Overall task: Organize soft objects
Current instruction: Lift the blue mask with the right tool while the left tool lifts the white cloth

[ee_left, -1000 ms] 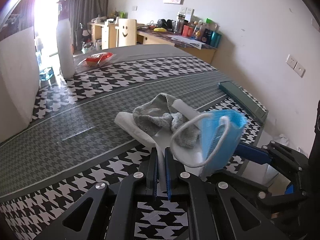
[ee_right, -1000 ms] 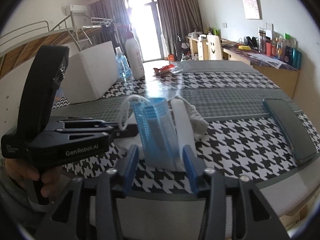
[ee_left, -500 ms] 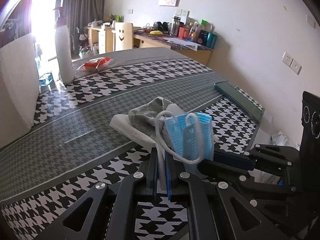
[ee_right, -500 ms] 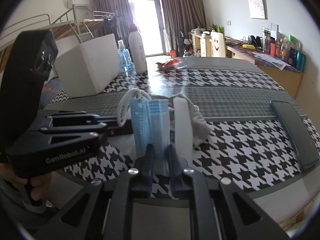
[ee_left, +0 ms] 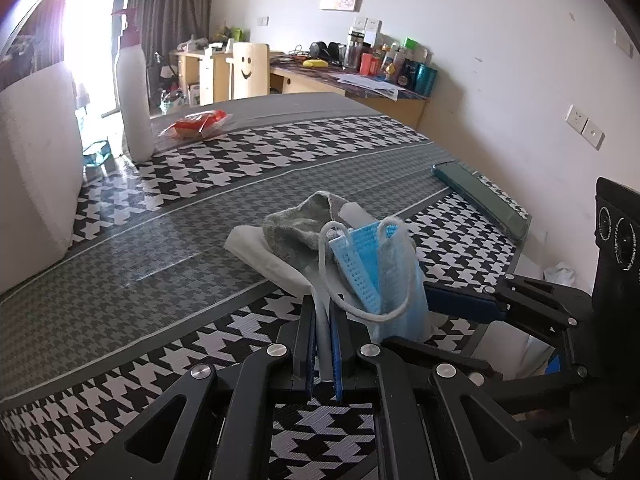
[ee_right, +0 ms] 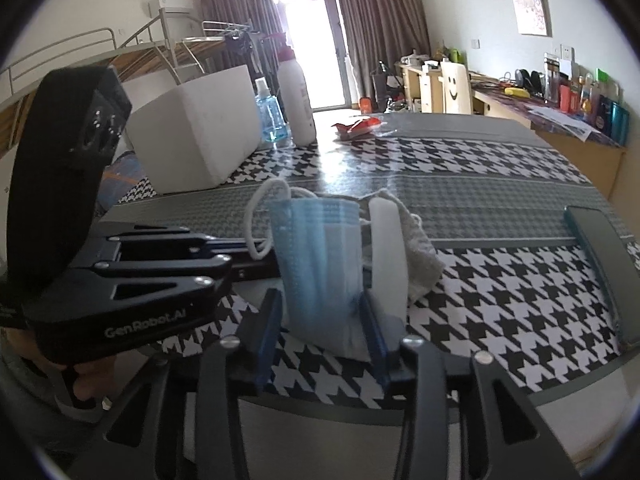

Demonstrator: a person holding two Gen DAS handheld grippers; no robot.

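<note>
A folded blue face mask (ee_left: 384, 276) with white ear loops stands between both grippers at the near table edge; it also shows in the right wrist view (ee_right: 320, 248). My left gripper (ee_left: 323, 344) is shut on the edge of a white cloth (ee_left: 260, 254). A grey sock (ee_left: 298, 228) lies on that cloth. My right gripper (ee_right: 322, 320) is open, its fingers either side of the mask's lower part. The left gripper's body (ee_right: 132, 272) sits left of the mask in the right wrist view.
The table has a houndstooth cloth (ee_left: 280, 148). A dark phone (ee_right: 604, 256) lies right. A white bottle (ee_left: 134, 108), a blue bottle (ee_right: 272, 116), a white foam box (ee_right: 196, 136) and a red packet (ee_left: 198, 124) stand farther back.
My right gripper was open, shut on the mask half a second ago, and has opened again. The mask has shifted slightly and stands folded. The left gripper stays shut on the cloth.
</note>
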